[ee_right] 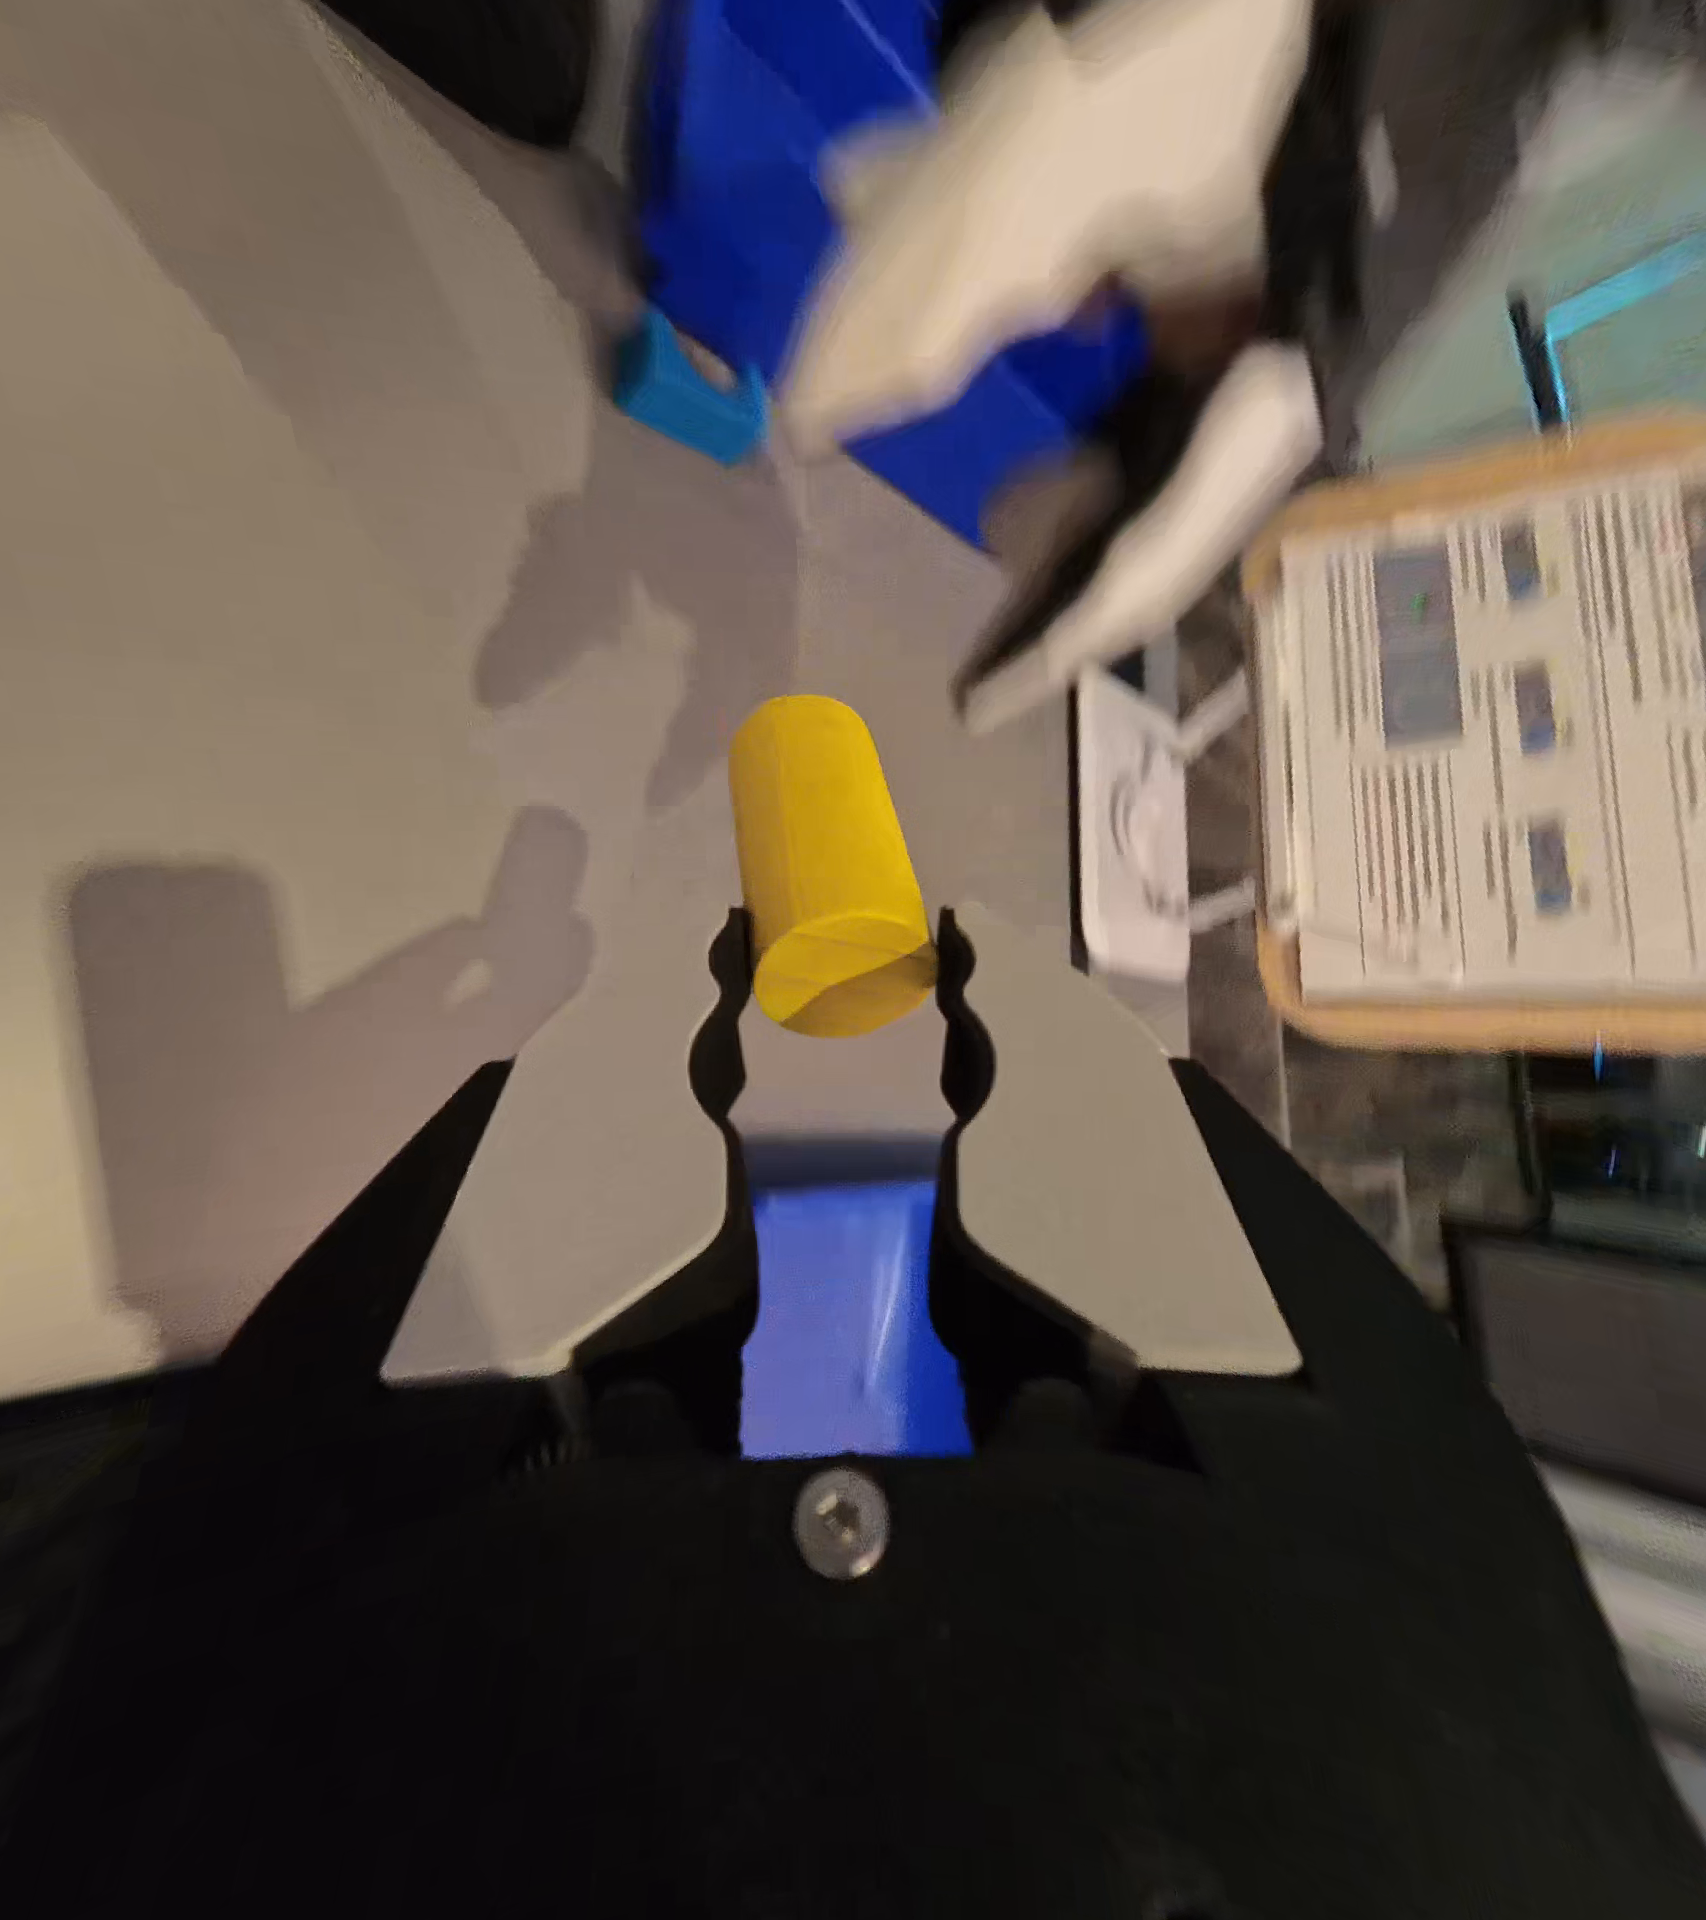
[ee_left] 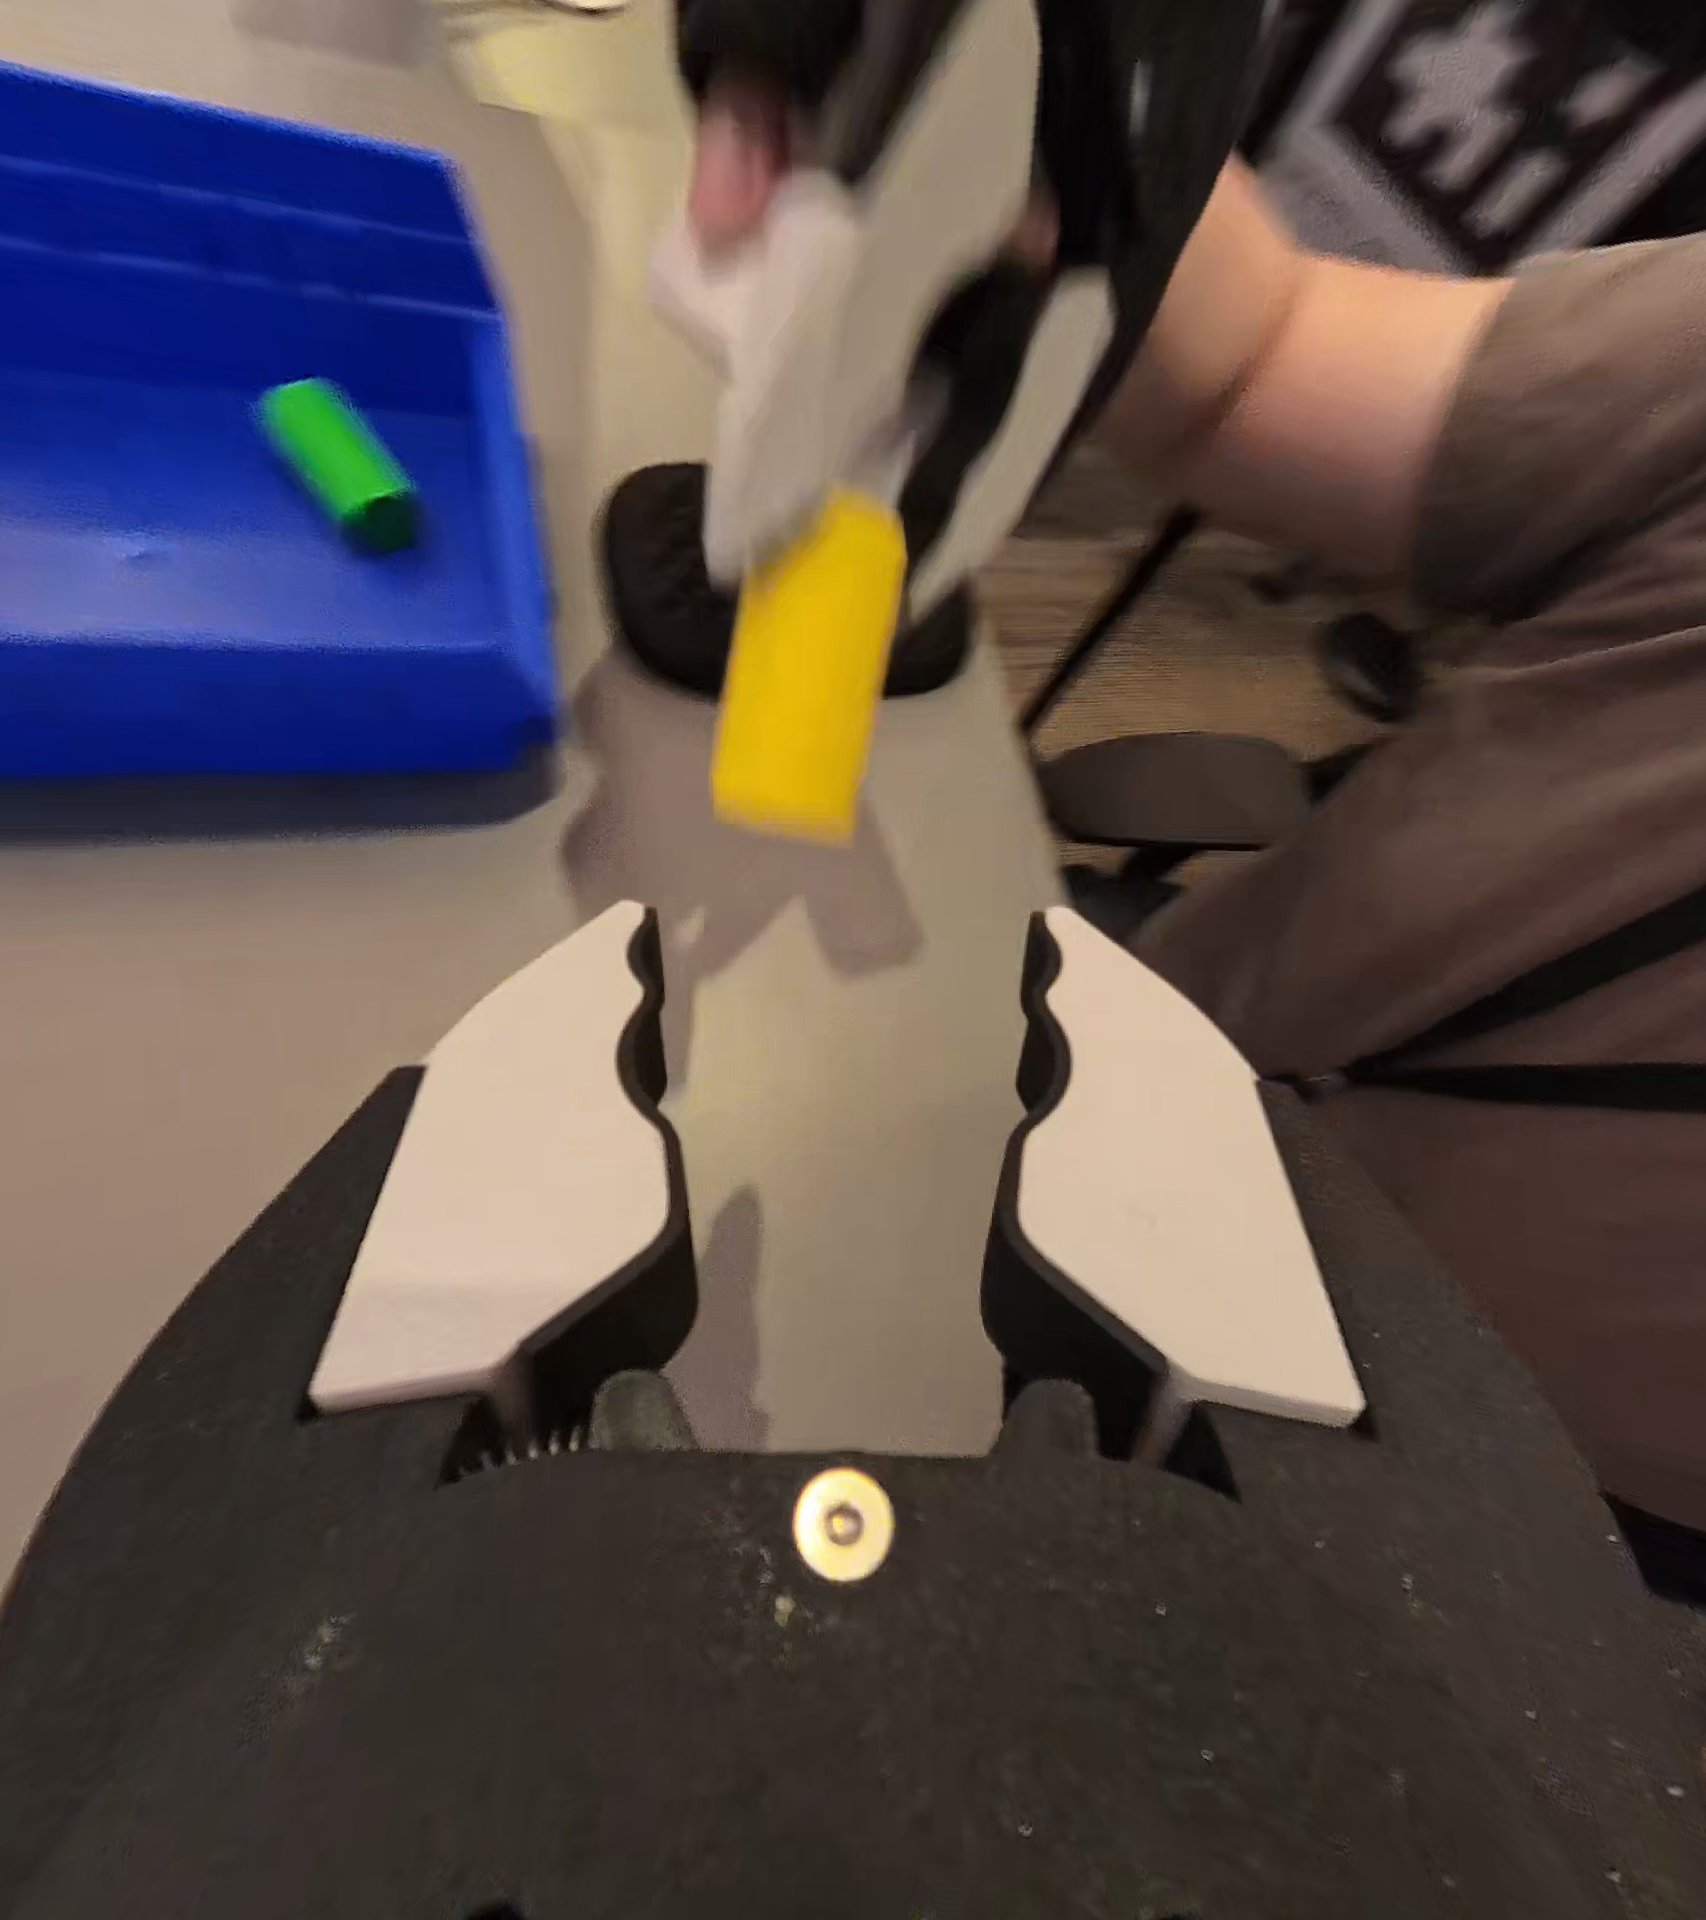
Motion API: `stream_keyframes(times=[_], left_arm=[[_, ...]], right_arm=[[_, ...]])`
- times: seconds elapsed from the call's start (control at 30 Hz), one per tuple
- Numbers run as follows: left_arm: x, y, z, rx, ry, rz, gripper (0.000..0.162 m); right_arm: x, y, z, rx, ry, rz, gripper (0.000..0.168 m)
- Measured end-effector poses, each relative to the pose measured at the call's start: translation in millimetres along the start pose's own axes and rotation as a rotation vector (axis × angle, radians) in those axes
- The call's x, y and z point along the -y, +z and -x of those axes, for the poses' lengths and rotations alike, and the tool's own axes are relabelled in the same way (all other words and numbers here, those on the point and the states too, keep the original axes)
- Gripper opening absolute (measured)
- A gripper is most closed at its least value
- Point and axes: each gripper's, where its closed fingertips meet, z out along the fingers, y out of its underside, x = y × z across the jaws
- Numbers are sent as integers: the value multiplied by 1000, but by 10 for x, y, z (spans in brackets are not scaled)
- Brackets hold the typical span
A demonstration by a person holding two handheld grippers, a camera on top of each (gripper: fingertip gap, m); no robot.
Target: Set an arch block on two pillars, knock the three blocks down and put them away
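Right gripper (ee_right: 844, 940) grips the yellow pillar (ee_right: 828, 862) at its near end, long axis pointing away beyond the fingertips; left gripper (ee_left: 844, 935) gapes, holding nothing.

— Can any writing be read here?
— None. The printed sheet (ee_right: 1545, 769) on the tan board (ee_right: 1285, 997) at the right edge of the right wrist view has text columns and small pictures, all blurred.
— And the dark garment (ee_left: 1514, 135)?
— A white pattern, too smeared to tell.
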Motion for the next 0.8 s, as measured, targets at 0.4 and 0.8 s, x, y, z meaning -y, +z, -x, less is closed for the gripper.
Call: stream_keyframes(times=[0.4, 0.8], left_arm=[[-2166, -626, 227, 602, -271, 652, 58], [-2327, -483, 345, 803, -365, 706, 49]], right_arm=[[-2772, 381, -445, -218, 783, 620, 36], [-2836, 478, -341, -220, 925, 604, 47]])
